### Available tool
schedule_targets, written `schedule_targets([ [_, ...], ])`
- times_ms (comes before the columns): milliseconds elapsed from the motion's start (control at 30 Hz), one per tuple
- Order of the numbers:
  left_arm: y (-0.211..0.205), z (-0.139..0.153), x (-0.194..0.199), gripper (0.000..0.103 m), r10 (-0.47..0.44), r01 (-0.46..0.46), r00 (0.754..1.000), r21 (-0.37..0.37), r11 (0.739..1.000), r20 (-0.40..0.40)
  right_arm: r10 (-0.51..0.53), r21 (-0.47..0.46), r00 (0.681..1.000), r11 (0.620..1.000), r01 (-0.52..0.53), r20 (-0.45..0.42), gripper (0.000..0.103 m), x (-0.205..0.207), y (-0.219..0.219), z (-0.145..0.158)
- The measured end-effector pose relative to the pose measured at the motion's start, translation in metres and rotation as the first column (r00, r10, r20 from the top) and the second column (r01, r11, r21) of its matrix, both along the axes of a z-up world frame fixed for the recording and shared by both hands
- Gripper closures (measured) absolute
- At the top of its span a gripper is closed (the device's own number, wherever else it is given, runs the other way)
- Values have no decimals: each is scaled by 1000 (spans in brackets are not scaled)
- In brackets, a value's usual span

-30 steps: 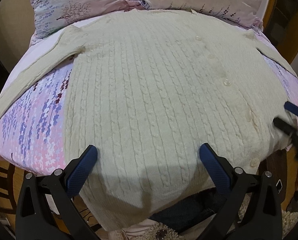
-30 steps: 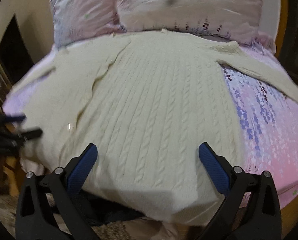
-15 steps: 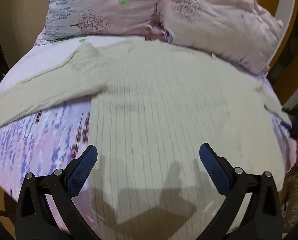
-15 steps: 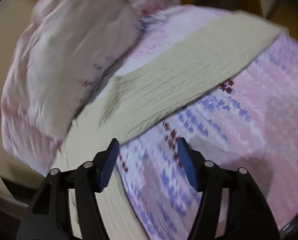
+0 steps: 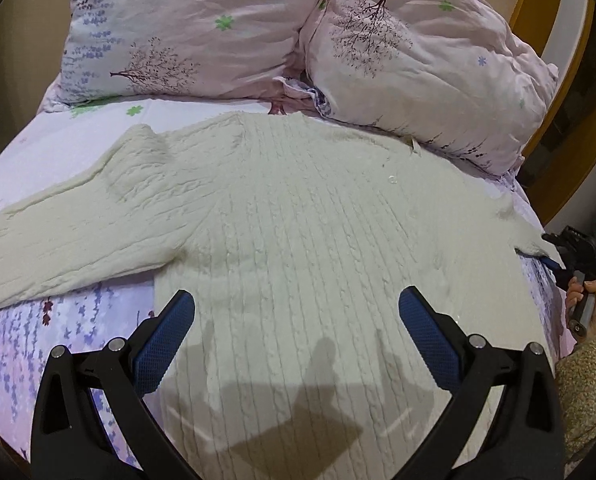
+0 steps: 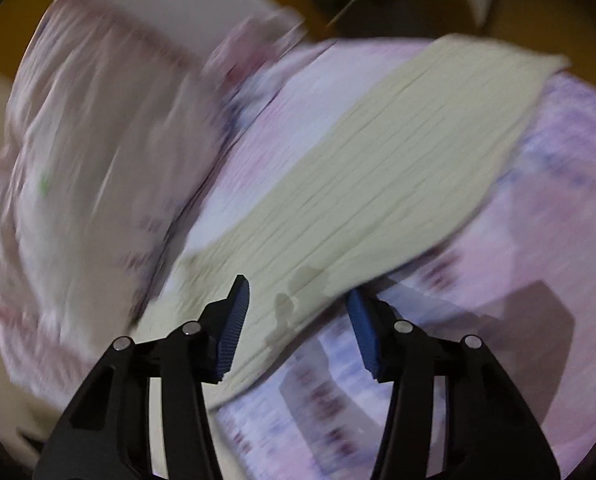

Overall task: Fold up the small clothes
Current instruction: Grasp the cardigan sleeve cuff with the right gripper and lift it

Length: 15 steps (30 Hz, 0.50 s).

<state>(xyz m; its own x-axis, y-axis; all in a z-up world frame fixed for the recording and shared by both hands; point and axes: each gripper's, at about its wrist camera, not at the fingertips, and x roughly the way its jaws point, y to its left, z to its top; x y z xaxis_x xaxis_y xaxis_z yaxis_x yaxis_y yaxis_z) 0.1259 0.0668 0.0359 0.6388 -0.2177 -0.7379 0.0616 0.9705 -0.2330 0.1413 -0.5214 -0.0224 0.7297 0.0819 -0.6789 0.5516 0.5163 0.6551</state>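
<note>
A cream cable-knit cardigan (image 5: 306,232) lies flat on the bed, buttons up, its left sleeve (image 5: 66,240) stretched out to the left. My left gripper (image 5: 296,312) is open and empty, hovering over the cardigan's body. In the blurred right wrist view my right gripper (image 6: 298,300) is open, with its fingers on either side of the base of the right sleeve (image 6: 398,176), which runs away to the upper right. The right gripper also shows at the right edge of the left wrist view (image 5: 554,256), at the sleeve's shoulder.
Two pink floral pillows (image 5: 202,32) (image 5: 430,60) lie against the wooden headboard (image 5: 554,40). The floral bedsheet (image 5: 38,344) shows on both sides of the cardigan. The bed's right edge is close to my right hand (image 5: 586,300).
My left gripper moved forward up the cardigan toward the pillows. My right gripper swung right to the right sleeve, narrowed from its wide opening, and now straddles the sleeve's base.
</note>
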Motion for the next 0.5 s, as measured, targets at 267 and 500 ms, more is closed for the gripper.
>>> schedule_targets([
  [267,3,-5,17,1,-20,19,1000,-42,999,-16,-94,-67,995,993,92,-15,94,-13,-31,-2],
  [500,9,1,21,1,-10,14,999,-88,996,43,4,-244,999,970,8,49,98,-4,-3,44],
])
